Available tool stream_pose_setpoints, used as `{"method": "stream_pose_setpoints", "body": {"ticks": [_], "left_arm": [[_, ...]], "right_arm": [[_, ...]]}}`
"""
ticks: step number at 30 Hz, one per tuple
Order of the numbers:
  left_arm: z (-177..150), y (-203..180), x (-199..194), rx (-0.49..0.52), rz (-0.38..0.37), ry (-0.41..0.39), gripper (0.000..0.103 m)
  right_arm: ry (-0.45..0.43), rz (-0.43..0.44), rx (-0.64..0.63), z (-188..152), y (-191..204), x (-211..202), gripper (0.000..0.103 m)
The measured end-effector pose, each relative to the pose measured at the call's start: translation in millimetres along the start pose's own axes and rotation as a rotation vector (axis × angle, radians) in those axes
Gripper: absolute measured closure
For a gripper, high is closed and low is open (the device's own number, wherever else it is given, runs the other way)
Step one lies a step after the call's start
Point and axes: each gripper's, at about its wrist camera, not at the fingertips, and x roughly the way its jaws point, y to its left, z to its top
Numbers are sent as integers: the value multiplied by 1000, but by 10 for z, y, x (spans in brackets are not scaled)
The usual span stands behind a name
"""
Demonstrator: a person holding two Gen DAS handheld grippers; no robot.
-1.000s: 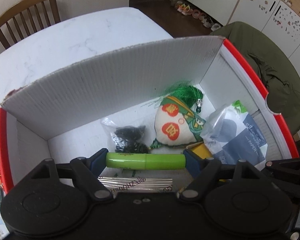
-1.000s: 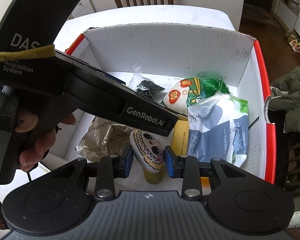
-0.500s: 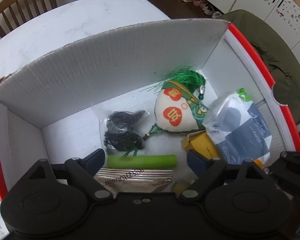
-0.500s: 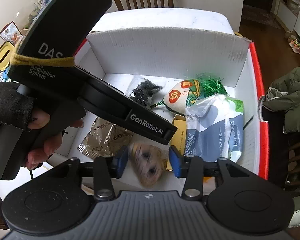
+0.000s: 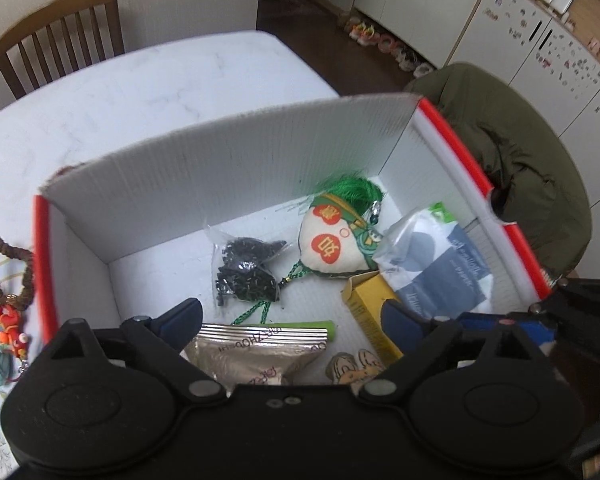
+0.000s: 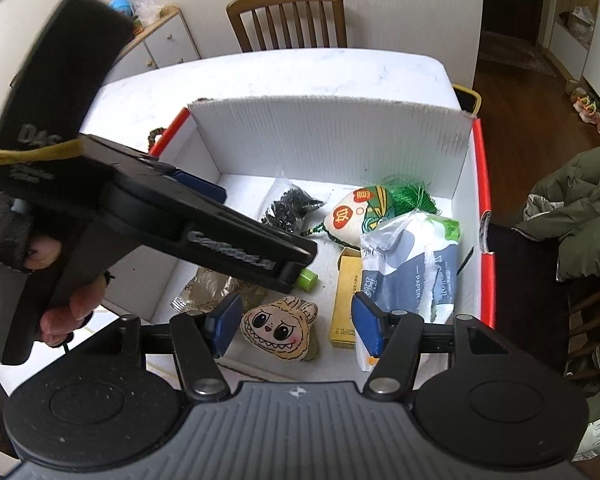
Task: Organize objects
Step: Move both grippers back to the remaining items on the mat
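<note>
A white bench (image 6: 300, 68) carries a large white corrugated box (image 5: 236, 168) with red edges, open at the top. Inside it, from larger to smaller, lie a blue and white paper pack (image 6: 412, 264), a white and green pouch with a green tassel (image 5: 334, 242), a silver foil packet (image 5: 256, 352), a cream plush face with bared teeth (image 6: 278, 328), a yellow carton (image 6: 346, 300), a clear bag of black beads (image 5: 246, 268) and a green tube (image 5: 300, 325).

The left claw (image 5: 292, 314) hangs above the near end of the box with its jaws wide apart and nothing between them. The right claw (image 6: 294, 324) is likewise spread and empty, hovering over the plush face. Both appear to have finished dropping things in, so this looks like the gap between 2 placements.

Outside the box on the left lie a brown bead loop (image 5: 8, 264) and small charms (image 5: 8, 320). The next move probably calls for swinging the left claw out over the wall to 1 of these.

The green tube is mostly hidden by the foil packet, and in the right view by the left gripper body. The charms are cut off at the frame edge and too small to identify.
</note>
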Motion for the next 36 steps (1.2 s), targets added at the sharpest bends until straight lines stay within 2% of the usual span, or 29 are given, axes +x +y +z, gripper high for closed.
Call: {"method": "stream_pose_setpoints", "body": {"ticks": [3,5,12,22,28,36], "left_arm": [[-47,11,-202,-10,-8,-36,6],[-85,34,-324,-18,-13,-63,6],[-229,165,-752,-35,-16,-161,2],[-571,461,-1213,-46,8,-262,1],[-752,814,-1396,-61,9,-286,0],[-930,1443,-1555,-84,22,-294,0]], "right_arm": [[-18,-1,4,-3,0,-70,41],[-39,-2,8,-8,-2,-127,34],[-96,3,8,-17,39,-321,30],[-161,16,-11,-15,393,-571,21],[-182,43,-7,24,715,-610,21],[-175,70,-7,122,1247,-467,20]]}}
